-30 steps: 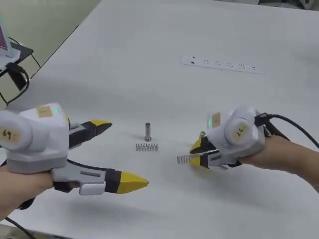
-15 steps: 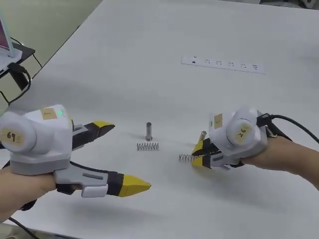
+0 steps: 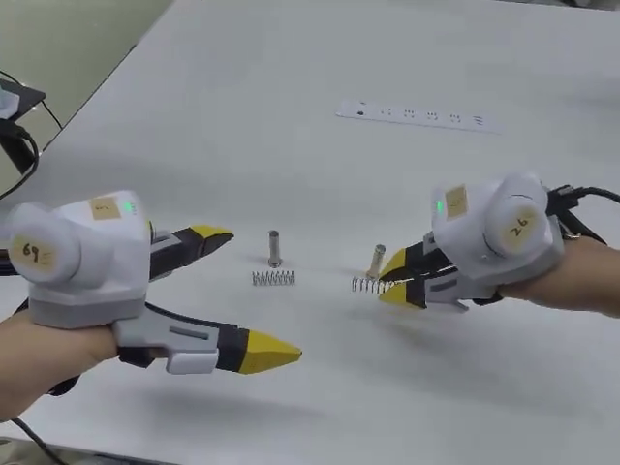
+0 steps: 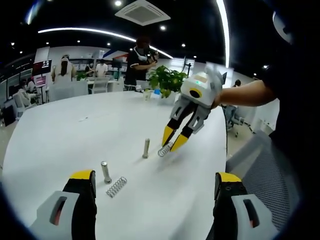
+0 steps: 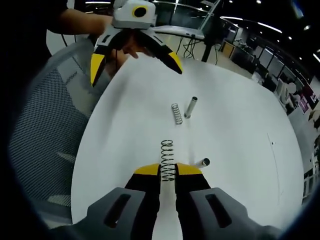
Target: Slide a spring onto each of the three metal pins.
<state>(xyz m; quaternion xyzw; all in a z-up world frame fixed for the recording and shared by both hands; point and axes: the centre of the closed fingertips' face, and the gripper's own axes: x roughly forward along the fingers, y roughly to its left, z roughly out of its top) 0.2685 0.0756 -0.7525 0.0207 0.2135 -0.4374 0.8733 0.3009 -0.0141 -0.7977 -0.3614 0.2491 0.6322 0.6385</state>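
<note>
Two upright metal pins (image 3: 274,248) (image 3: 376,262) stand mid-table. A loose spring (image 3: 273,278) lies just in front of the left pin. My right gripper (image 3: 395,278) is shut on a second spring (image 3: 366,285), which sticks out leftward just in front of the right pin. The right gripper view has this spring (image 5: 167,159) pointing ahead from the gripper (image 5: 168,170), the nearer pin (image 5: 202,163) to its right, the far pin (image 5: 191,107) and loose spring (image 5: 175,113) beyond. My left gripper (image 3: 254,293) hangs wide open and holds nothing, left of the pins.
A white power strip (image 3: 418,116) lies farther back on the white table (image 3: 291,126). A black cable (image 3: 593,194) trails from the right gripper. The left gripper view has people, chairs and a potted plant (image 4: 167,80) beyond the table's far edge.
My right gripper has carried its spring a little up and closer to the right pin. The left gripper stays open in about the same place. The head camera has shifted.
</note>
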